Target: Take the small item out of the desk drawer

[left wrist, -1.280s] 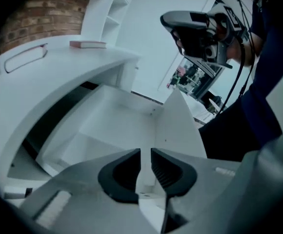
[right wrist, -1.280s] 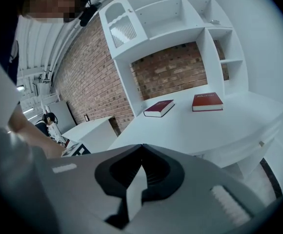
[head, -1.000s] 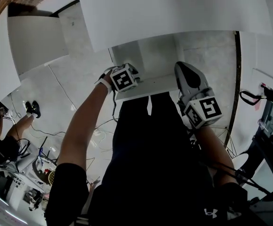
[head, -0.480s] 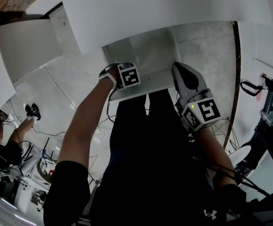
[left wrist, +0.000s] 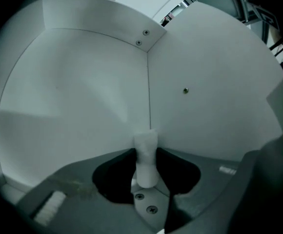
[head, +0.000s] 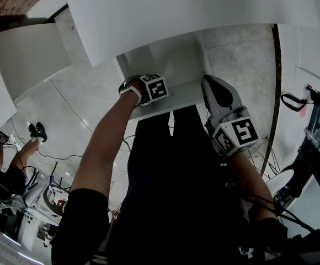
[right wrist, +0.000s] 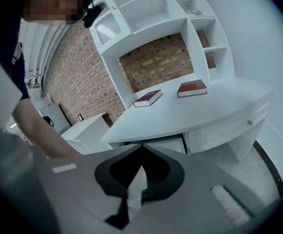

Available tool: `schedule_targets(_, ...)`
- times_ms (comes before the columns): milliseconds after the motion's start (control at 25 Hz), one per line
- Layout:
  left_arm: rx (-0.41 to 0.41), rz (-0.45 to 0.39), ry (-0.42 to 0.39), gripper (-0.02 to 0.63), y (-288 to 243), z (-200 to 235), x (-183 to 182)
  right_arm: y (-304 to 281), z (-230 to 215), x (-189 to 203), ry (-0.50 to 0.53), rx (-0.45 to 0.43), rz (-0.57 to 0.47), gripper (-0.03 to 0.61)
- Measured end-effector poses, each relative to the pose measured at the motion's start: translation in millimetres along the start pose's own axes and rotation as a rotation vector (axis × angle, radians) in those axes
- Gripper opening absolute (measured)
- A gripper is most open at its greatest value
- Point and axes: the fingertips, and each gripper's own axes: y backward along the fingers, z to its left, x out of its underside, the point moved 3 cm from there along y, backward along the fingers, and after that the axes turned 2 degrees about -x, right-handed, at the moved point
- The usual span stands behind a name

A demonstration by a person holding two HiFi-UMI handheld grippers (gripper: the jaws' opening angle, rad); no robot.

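The white desk drawer (head: 174,65) stands pulled open under the desk top (head: 204,10). My left gripper reaches down into it, and only its marker cube (head: 155,87) shows in the head view. In the left gripper view, the left gripper (left wrist: 145,151) has its jaws against both sides of a small white cylindrical item (left wrist: 146,143), near the drawer's inner corner (left wrist: 148,72). My right gripper (head: 214,81) hangs by the drawer's right front corner. In its own view, the right gripper (right wrist: 141,147) is shut with nothing in it.
Two red books (right wrist: 149,97) (right wrist: 192,87) lie on the desk before a white shelf unit (right wrist: 156,13) and a brick wall. A low white cabinet (head: 33,54) stands to the left. Cables and gear (head: 44,197) cover the floor at lower left, near another person (head: 0,170).
My left hand has sunk deeper into the drawer and tipped further down. The right gripper has hardly moved.
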Motion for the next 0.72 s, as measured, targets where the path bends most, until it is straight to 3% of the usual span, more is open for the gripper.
schedule_targets(400, -0.071, -0.039, -0.026, 0.132, 6, -4, -2, 0, 7, -5, 0.024, -0.022, -0.007, 0.003)
schedule_targets(720, -0.173, -0.193, 0.015, 0.132, 47, 1, -11, 0, 24, -15, 0.062, -0.062, -0.018, 0.003)
